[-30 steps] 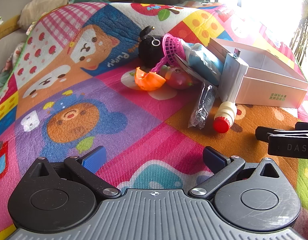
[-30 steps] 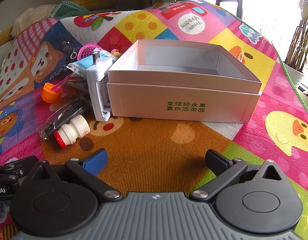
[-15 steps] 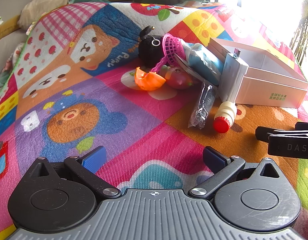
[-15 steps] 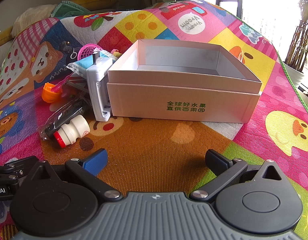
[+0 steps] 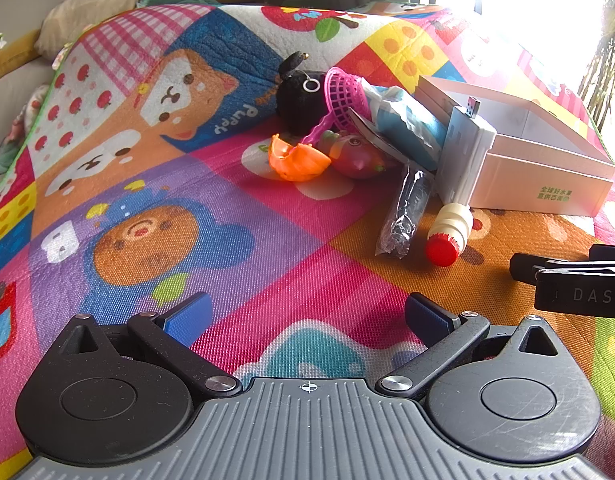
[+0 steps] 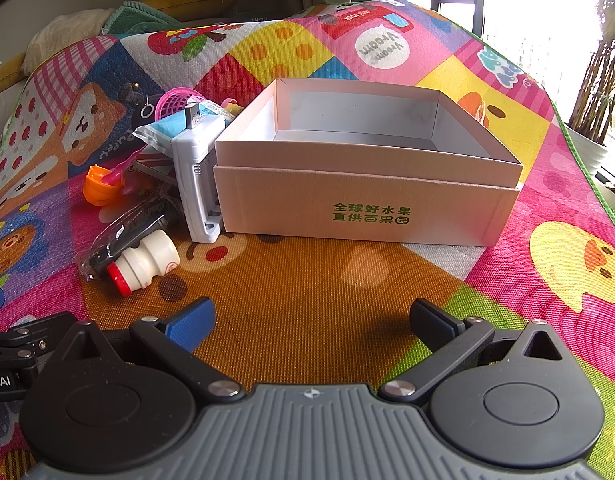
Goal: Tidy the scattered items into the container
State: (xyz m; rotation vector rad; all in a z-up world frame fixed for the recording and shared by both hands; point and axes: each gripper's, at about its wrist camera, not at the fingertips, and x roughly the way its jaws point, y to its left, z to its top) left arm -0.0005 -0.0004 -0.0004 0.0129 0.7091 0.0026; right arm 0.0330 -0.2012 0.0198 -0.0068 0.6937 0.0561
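Left gripper (image 5: 307, 316) and right gripper (image 6: 311, 320): jaws spread wide, released, holding and touching nothing, above the colourful cartoon play mat (image 6: 307, 292). The open cardboard box with green lettering (image 6: 367, 208) shows no contents. The scattered items, including the small white bottle with red cap (image 6: 145, 262), lie just beside its left wall.

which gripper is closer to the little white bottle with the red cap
Right, narrowly. The bottle lies ahead-left of the open right gripper; from the open left gripper it lies ahead-right, slightly farther.
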